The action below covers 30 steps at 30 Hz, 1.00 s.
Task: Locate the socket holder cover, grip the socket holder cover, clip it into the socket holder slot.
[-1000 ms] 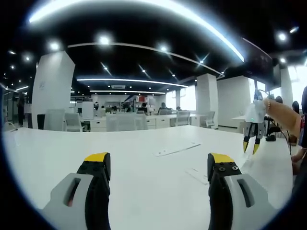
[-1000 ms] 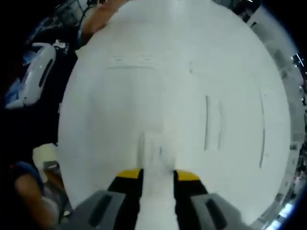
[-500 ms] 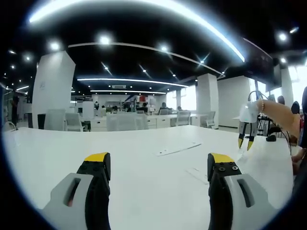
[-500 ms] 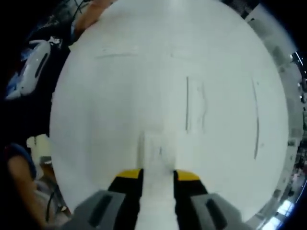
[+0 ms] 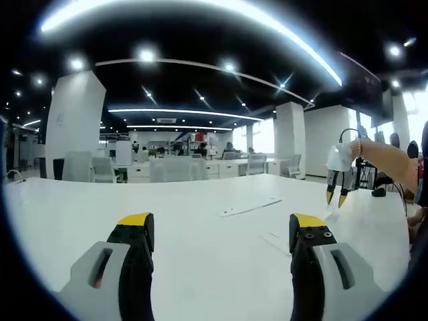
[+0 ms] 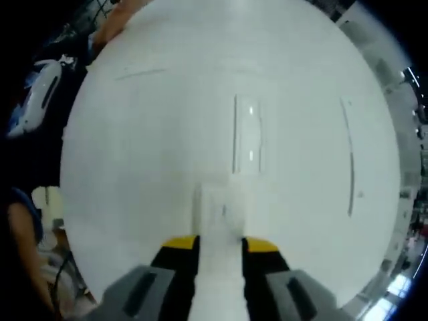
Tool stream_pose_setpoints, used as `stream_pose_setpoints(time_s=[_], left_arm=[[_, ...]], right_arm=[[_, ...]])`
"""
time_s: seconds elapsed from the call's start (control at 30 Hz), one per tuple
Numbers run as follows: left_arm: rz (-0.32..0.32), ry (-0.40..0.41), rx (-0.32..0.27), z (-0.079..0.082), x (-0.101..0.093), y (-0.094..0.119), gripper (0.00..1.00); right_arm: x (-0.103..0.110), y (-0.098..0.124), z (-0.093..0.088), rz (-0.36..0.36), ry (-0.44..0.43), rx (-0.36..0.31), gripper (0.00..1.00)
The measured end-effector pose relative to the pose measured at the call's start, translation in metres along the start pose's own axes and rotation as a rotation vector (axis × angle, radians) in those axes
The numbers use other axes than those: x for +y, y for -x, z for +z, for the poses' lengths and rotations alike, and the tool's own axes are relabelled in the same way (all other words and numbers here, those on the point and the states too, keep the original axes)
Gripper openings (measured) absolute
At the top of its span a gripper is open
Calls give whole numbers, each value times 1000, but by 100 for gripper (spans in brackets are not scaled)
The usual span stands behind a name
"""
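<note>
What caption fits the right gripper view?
Right gripper holds a white cover above the holder on a white table.

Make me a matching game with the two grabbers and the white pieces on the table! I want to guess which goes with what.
Things:
1. left gripper
2. right gripper
3. socket holder
4. long strip

States:
A. lying flat on the white table, just ahead of the held piece
B. jaws wide apart, nothing between them
C. lying on the table off to one side of the holder
D. shut on the white socket holder cover

Pairs: 1-B, 2-D, 3-A, 4-C
</note>
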<state>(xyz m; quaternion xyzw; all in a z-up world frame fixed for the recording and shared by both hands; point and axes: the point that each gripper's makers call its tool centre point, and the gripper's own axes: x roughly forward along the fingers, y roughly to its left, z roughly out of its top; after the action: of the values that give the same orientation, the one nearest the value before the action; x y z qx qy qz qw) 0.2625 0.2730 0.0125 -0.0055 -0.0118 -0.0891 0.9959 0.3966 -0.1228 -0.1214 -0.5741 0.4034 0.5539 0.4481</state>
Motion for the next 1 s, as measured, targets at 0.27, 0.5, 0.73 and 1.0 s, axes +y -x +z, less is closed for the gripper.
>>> stream_pose_setpoints(time_s=[0.27,0.5,0.73,1.0], left_arm=[[-6,-2,2,-1,-1,-1,82],[-14,-2,9,-3,-1,-3,82],[-19,-4,4,-2,-2,-2,82],[-27,-7,5,-2,-5,-1,82]], right_arm=[[-10,-7,-5,-1,-16,18,26],[-15,-14,-1,0,-11,20,26],[-18,-22,1,12,-6,24,26],[-21,-22,3,9,-2,17,26]])
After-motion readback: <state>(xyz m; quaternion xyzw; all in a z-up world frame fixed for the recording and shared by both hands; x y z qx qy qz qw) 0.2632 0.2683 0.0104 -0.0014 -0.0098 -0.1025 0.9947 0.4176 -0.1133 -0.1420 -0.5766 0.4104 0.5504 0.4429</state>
